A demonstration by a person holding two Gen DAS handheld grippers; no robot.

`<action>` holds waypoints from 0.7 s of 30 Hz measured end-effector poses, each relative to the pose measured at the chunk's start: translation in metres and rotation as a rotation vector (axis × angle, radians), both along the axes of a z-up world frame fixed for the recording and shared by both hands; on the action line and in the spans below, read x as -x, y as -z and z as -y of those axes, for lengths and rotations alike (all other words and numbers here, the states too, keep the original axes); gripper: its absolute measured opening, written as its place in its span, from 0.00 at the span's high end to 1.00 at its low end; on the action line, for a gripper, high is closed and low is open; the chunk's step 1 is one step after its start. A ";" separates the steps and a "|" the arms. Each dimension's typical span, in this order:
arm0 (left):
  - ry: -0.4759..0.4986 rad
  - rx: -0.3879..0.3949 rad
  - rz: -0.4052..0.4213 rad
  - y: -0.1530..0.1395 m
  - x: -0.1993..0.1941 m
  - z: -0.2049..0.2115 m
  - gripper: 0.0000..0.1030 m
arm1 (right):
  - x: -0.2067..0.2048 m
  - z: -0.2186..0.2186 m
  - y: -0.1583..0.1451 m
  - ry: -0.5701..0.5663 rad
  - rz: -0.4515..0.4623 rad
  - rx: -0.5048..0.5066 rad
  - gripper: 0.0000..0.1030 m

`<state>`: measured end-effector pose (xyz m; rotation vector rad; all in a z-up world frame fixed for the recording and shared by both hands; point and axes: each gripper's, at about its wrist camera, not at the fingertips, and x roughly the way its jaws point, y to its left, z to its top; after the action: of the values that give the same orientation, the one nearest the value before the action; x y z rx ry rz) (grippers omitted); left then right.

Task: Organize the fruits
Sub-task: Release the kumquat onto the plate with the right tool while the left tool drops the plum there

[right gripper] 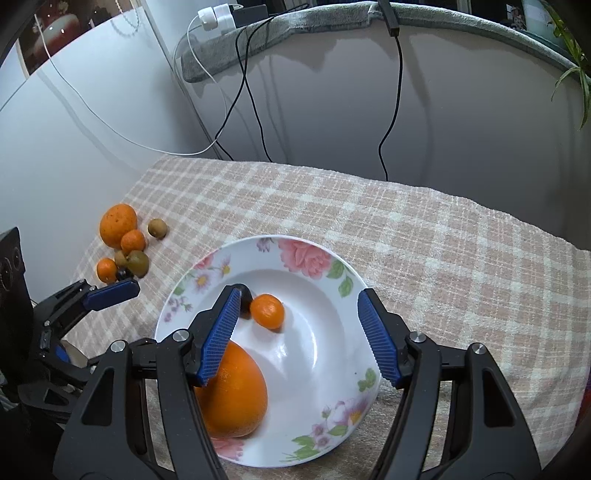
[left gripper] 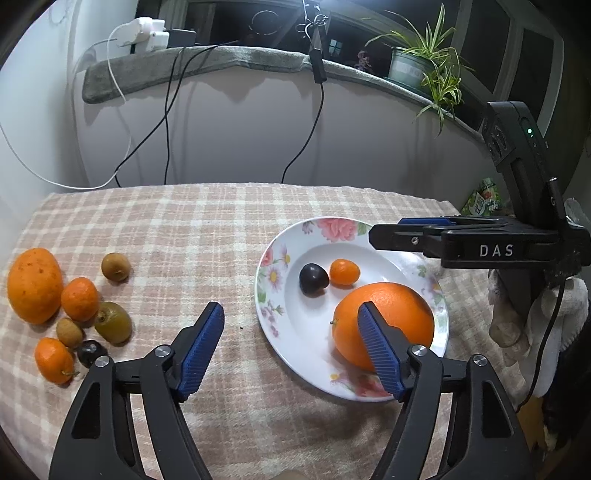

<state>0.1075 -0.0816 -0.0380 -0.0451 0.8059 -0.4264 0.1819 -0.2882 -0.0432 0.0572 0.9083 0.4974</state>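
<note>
A checked cloth (left gripper: pixel 207 236) in pale pink and cream covers the tabletop, its weave soft and a little nubbly, like a blanket. Behind it stands a plain white wall (left gripper: pixel 236 129), down which black cables (left gripper: pixel 166 122) and one white cable (left gripper: pixel 122 110) hang from a ledge padded with grey fabric (left gripper: pixel 192 62). On that ledge sit white chargers (left gripper: pixel 147 31) and, to the right, a potted plant (left gripper: pixel 424 62) with long striped leaves; dark window panes run above.

A white plate (right gripper: pixel 310 258) with a pink flower rim rests on the cloth. In it lie a large orange (left gripper: pixel 402 306), a small tangerine (right gripper: pixel 267 310) and a dark plum (left gripper: pixel 313 278) (the last two touching). Well apart, on the left side of the cloth, the other fruit lies in a loose cluster: a big orange (left gripper: pixel 35 284), two small tangerines (left gripper: pixel 79 298), brownish kiwis (left gripper: pixel 113 321) and another dark plum (left gripper: pixel 90 352).

The left gripper (left gripper: pixel 291 317) hangs over the cloth at the plate's left edge, its jaws spread with nothing between them. The right gripper (right gripper: pixel 297 306) hangs over the plate, jaws likewise spread and empty, the large orange lying just beside its left finger.
</note>
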 end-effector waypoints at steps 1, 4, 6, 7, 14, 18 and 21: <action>-0.002 0.001 0.001 0.000 0.000 -0.001 0.27 | 0.000 0.000 -0.001 0.001 -0.001 -0.003 0.33; -0.008 0.001 0.004 -0.001 0.002 -0.003 0.27 | 0.002 -0.002 -0.002 0.005 0.000 -0.007 0.33; -0.015 -0.001 0.009 -0.003 0.004 -0.005 0.27 | 0.004 -0.004 -0.004 0.000 0.003 -0.009 0.33; -0.018 -0.001 0.011 -0.004 0.005 -0.007 0.27 | 0.005 -0.006 -0.005 -0.005 0.006 -0.011 0.33; -0.044 0.004 0.023 -0.009 0.008 -0.022 0.27 | 0.011 -0.025 -0.012 -0.045 0.027 -0.008 0.33; -0.063 0.006 0.031 -0.011 0.012 -0.034 0.27 | 0.013 -0.039 -0.016 -0.075 0.035 -0.003 0.33; -0.079 0.004 0.038 -0.012 0.015 -0.045 0.27 | 0.015 -0.052 -0.020 -0.101 0.041 0.001 0.33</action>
<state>0.0928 -0.0361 -0.0257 -0.0718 0.7635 -0.3532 0.1665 -0.2365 -0.0234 0.0003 0.8744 0.5904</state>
